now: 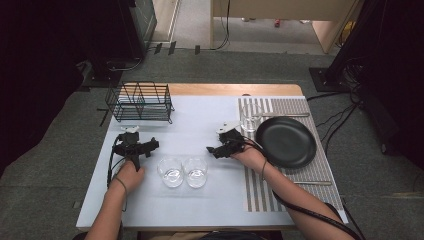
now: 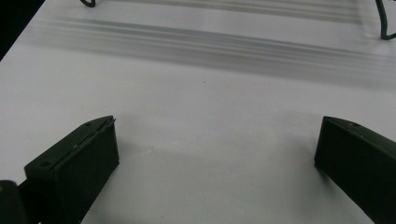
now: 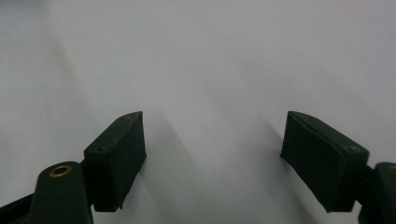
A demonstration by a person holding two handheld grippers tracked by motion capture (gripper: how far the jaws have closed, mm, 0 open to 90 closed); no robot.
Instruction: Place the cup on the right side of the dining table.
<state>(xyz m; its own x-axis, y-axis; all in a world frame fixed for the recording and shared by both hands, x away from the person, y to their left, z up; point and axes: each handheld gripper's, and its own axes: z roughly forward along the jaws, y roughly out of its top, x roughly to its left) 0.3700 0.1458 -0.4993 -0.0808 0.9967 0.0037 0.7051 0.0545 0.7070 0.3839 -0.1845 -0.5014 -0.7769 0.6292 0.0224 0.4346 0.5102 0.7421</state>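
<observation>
Both my left gripper [image 1: 134, 145] and right gripper [image 1: 223, 146] rest wide open and empty on the white table [image 1: 200, 120]; the two clear round glasses [image 1: 183, 172] stand at lower centre between them. I judge nothing is picked yet; next, one gripper must close around a glass, perhaps bound for the black wire rack [image 1: 140, 102] at upper left.

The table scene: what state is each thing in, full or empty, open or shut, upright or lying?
Left gripper: open, holding nothing.
Right gripper: open, holding nothing.
Two glasses: upright, side by side, apparently empty.
Third glass: upright on the placemat.
Wire rack: upright, empty.
Black plate: flat, empty.
</observation>
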